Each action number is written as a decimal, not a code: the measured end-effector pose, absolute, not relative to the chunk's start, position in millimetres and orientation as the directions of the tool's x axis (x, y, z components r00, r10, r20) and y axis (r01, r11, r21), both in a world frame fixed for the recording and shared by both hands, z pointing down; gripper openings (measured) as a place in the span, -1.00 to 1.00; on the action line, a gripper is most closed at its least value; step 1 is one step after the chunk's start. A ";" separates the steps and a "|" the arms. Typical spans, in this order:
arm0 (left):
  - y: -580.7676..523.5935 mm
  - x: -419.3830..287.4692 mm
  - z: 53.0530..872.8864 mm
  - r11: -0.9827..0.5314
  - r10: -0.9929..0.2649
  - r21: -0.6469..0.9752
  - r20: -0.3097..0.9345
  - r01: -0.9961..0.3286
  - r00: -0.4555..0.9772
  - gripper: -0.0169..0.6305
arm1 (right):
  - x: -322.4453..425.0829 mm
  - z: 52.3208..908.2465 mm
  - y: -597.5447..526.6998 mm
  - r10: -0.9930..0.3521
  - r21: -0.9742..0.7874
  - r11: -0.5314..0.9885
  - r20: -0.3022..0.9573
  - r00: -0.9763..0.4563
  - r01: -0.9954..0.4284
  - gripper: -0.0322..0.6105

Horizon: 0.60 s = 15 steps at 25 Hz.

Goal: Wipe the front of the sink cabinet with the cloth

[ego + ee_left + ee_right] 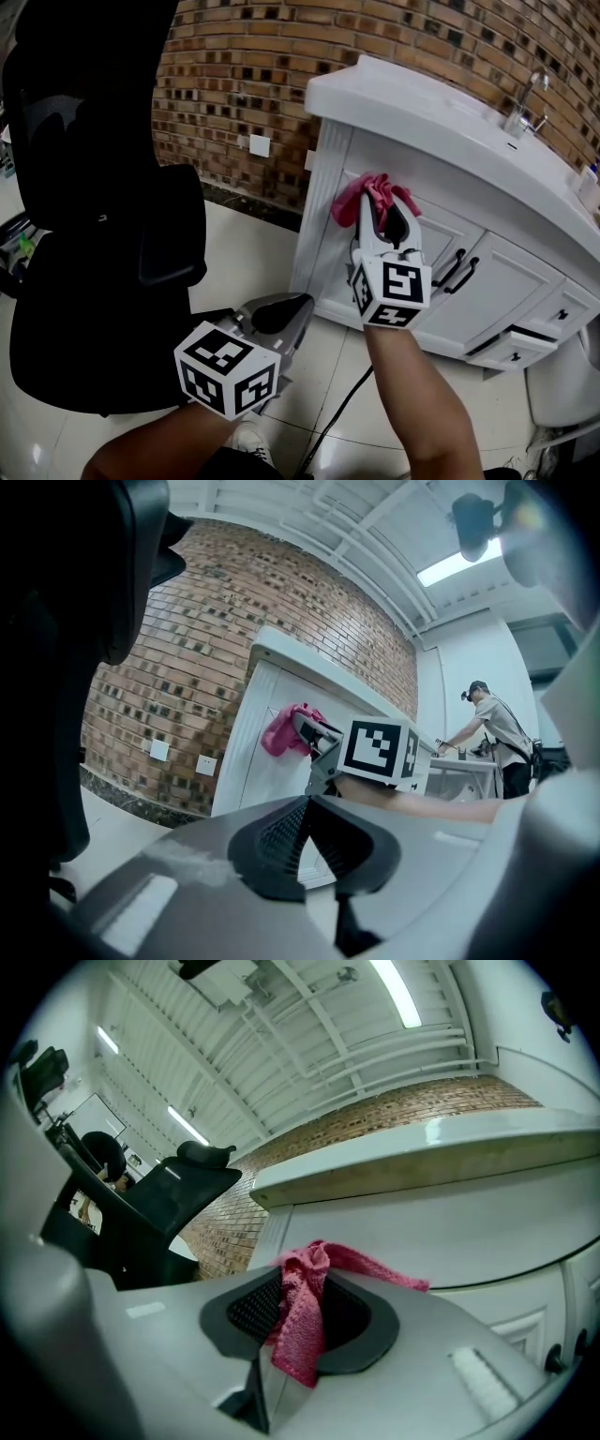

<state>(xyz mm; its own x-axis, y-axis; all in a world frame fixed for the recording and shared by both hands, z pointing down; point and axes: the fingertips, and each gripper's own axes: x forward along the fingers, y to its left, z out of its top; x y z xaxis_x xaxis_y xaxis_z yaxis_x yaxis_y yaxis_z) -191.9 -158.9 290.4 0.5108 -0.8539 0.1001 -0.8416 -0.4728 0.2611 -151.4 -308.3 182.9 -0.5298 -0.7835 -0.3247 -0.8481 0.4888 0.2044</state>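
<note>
A pink cloth (364,192) is bunched against the upper left of the white sink cabinet front (441,234). My right gripper (381,204) is shut on the cloth and holds it at the cabinet panel, just below the basin rim. In the right gripper view the cloth (302,1312) hangs out between the closed jaws, with the cabinet front (450,1232) right behind it. My left gripper (284,313) hangs lower, out over the floor and away from the cabinet, shut with nothing in it. From the left gripper view the cloth (284,729) and the right gripper's marker cube (379,750) show ahead.
A black office chair (94,187) stands close on the left. Behind it runs a brick wall (244,75) with sockets (260,144). A faucet (523,101) sits on the basin. One lower drawer (514,343) stands slightly open. A cable (342,412) crosses the floor tiles. A person (497,738) stands far off.
</note>
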 end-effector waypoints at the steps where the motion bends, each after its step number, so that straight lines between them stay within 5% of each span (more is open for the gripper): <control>1: -159.1 -192.1 290.2 -0.473 -0.854 0.262 0.099 -0.841 0.511 -0.93 | -151.9 184.9 -308.3 -0.785 0.204 0.487 -0.324 -0.528 -0.849 -0.58; 15: -157.1 -187.4 298.0 -0.480 -0.840 0.280 0.128 -0.831 0.528 -0.93 | -146.8 252.9 -318.0 -0.827 0.133 0.491 -0.239 -0.509 -0.861 -0.58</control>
<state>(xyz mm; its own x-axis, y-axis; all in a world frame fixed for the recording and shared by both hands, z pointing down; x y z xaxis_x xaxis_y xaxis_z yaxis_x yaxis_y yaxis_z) -187.4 -157.1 298.0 0.5277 -0.8398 0.1277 -0.8315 -0.4798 0.2800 -146.8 -318.0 252.9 -0.5091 -0.8268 -0.2394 -0.8607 0.4914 0.1332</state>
